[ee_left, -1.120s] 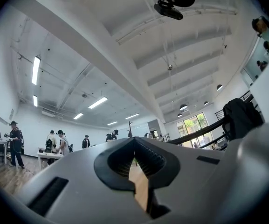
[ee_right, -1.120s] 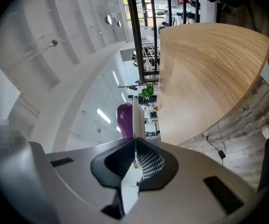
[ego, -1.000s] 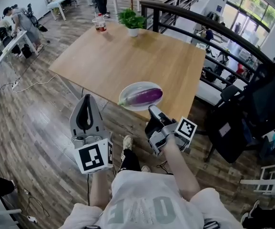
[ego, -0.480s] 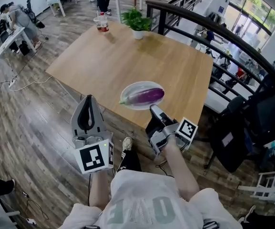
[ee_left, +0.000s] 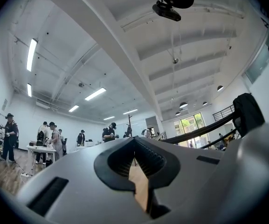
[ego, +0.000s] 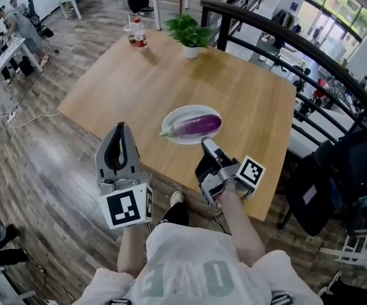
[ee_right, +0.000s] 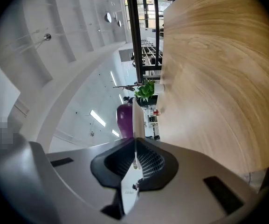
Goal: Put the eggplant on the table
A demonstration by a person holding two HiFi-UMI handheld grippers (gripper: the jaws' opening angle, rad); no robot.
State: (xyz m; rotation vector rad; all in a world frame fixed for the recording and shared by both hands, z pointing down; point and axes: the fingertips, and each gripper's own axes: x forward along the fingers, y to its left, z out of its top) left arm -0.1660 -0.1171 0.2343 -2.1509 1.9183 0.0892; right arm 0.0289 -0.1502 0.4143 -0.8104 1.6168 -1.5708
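Note:
A purple eggplant (ego: 196, 126) lies on a white plate (ego: 173, 116) over the near part of the wooden table (ego: 145, 81). My right gripper (ego: 206, 143) is shut on the plate's near rim. In the right gripper view the plate's rim (ee_right: 137, 120) runs edge-on from between the closed jaws, with the eggplant (ee_right: 124, 119) beside it and the table (ee_right: 218, 78) at the right. My left gripper (ego: 119, 129) is shut and holds nothing; it hangs off the table's near-left edge, above the floor. In its own view the left gripper (ee_left: 134, 141) points up toward the ceiling.
A potted plant (ego: 191, 33), a bottle (ego: 140, 35) and a cup (ego: 131, 32) stand at the table's far edge. A black railing (ego: 285, 37) runs along the right side. Desks with people are at the far left. Wooden floor lies below.
The plate with the eggplant, held by my right gripper, has moved from overhanging the table's near edge to farther in over the tabletop. The left gripper stays beside the table.

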